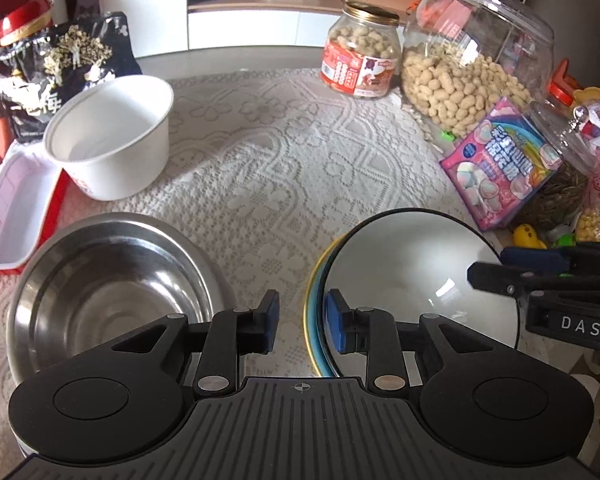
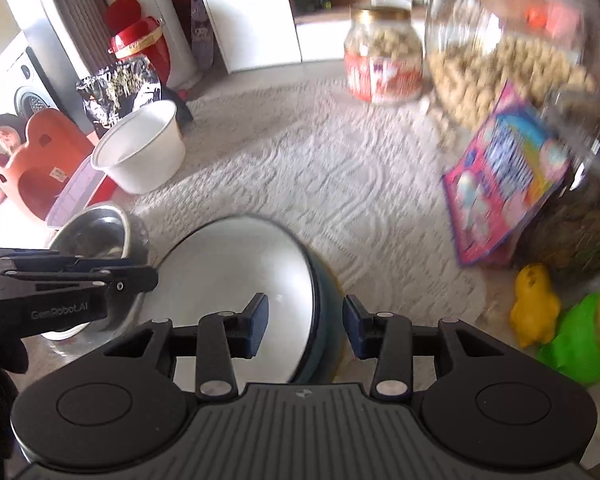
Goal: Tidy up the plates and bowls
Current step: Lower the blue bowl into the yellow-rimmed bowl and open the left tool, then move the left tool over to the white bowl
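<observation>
A bowl stack (image 1: 412,280) sits near me on the lace cloth: a white-lined dark bowl nested over blue and yellow rims. My right gripper (image 2: 305,322) is shut on its right rim, one finger inside and one against the teal outer wall; the bowl (image 2: 236,272) looks tilted. It reaches in from the right in the left wrist view (image 1: 488,268). My left gripper (image 1: 303,320) is open astride the stack's left rim, with cloth showing beside its left pad. A steel bowl (image 1: 100,292) stands left of the stack. A white paper bowl (image 1: 112,140) stands farther back left.
A peanut jar (image 1: 360,60), a large glass jar (image 1: 472,52) and a pink packet (image 1: 500,164) crowd the back right. A red-and-white tray (image 1: 12,212) and a black bag (image 1: 60,68) line the left edge. A yellow toy (image 2: 534,304) lies right of the stack.
</observation>
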Demonstrator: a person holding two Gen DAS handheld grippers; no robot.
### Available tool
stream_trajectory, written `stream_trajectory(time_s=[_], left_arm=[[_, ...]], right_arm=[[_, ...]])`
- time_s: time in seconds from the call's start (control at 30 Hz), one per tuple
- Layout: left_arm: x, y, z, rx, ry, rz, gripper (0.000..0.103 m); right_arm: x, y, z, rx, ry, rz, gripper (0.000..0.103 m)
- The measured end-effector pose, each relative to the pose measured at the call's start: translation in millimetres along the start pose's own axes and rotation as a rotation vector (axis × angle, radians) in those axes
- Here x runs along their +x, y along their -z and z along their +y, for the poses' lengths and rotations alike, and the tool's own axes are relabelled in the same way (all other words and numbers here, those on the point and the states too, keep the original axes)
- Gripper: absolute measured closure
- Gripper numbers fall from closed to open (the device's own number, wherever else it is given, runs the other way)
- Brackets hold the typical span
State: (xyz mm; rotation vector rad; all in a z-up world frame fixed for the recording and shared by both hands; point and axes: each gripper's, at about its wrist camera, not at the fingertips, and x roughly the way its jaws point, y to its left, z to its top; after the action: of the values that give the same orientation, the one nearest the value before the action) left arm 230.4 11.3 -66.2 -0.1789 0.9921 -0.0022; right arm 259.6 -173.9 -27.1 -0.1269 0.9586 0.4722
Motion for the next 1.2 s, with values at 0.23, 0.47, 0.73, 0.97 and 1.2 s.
stream_trajectory(time_s=[0.23,0.47,0.73,0.97,1.2], left_arm=[[16.1,4.5,-3.3,0.013,0.008,0.046,0.073],[26.2,5.0,-0.7,-0.004,0.036,0.071,0.073],[17.1,-2.4,3.5,-0.009,0.099,0.046,0.075],[-31.8,-43.2,32.1,0.026,0.167,-0.143,0.075],[-44.2,-72.9,146.5,-0.258,0.216,-0.269,0.076]], right_arm=[[14.0,3.3,-9.2,0.01,0.034,0.033,0.055],[42.4,14.7,-20.3,0.123,-0.07,0.15,0.055],[38.3,8.0,-14.9,0.101,-0.023,0.122,0.055],[6.4,-27.6,12.8,0.018,0.134,-0.05,0.042],[26.4,-83.2,84.4,-0.03,0.103,-0.019,0.039]])
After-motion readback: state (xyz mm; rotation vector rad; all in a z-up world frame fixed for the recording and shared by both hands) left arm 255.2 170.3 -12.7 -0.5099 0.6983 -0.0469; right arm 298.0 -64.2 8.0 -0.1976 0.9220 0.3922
